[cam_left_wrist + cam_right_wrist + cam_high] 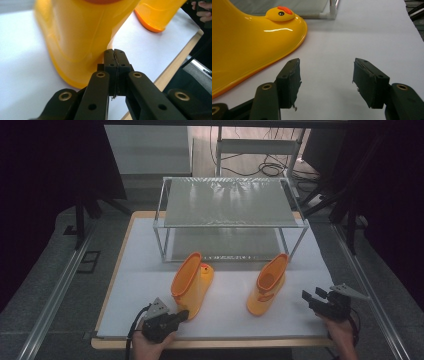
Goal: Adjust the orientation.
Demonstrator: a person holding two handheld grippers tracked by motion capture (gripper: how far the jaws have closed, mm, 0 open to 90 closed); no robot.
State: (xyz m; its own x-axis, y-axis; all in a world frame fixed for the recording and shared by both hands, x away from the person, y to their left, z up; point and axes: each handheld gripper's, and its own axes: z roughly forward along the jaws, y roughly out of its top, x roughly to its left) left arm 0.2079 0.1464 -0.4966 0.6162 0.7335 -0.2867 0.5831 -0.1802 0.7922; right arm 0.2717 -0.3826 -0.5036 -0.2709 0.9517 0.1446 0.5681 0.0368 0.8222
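While two yellow boots [192, 287] stand mid-table, left hand-held gripper [181, 314] closed empty beside one, right hand-held gripper [311, 296] wide near table edge [215, 342].

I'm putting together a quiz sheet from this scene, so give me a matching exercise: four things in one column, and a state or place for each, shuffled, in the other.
Things:
1. left gripper
2. right gripper
3. left boot
4. wire rack

States or places:
A. stands behind both boots on the white table
B. jaws apart, nothing between them
C. jaws shut, tips at its heel
D. upright, nearer the shut gripper than the right boot is

Pairs: 1-C, 2-B, 3-D, 4-A
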